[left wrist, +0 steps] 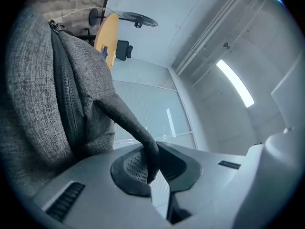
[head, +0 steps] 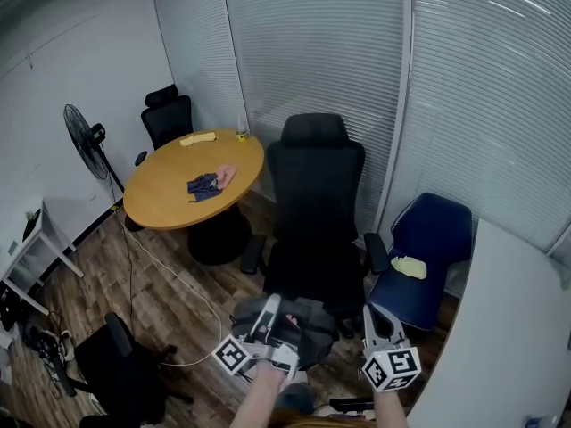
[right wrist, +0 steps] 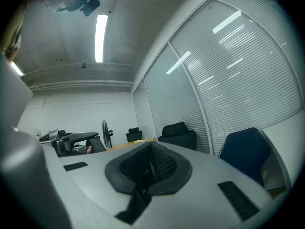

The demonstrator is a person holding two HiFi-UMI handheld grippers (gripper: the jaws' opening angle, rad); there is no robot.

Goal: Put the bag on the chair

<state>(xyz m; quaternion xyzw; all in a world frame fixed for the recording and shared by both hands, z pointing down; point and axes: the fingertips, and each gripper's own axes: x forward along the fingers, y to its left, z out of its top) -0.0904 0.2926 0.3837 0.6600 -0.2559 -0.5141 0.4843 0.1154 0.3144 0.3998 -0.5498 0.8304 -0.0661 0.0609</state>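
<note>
A grey fabric bag (head: 303,324) hangs low in front of the black office chair (head: 314,212), just short of its seat. My left gripper (head: 269,315) is shut on a strap of the bag (left wrist: 138,137); the bag's body with its zip (left wrist: 43,99) fills the left of the left gripper view. My right gripper (head: 372,321) is to the right of the bag, beside the chair's armrest. Its jaws (right wrist: 150,165) are shut with nothing between them. The black chair (right wrist: 178,133) shows beyond them.
A blue chair (head: 433,239) with a yellow cloth stands right of the black one. A round wooden table (head: 178,190) with cloths, a fan (head: 85,141) and another black chair (head: 169,116) are at the left. A white table (head: 500,346) borders the right; a cable lies on the floor.
</note>
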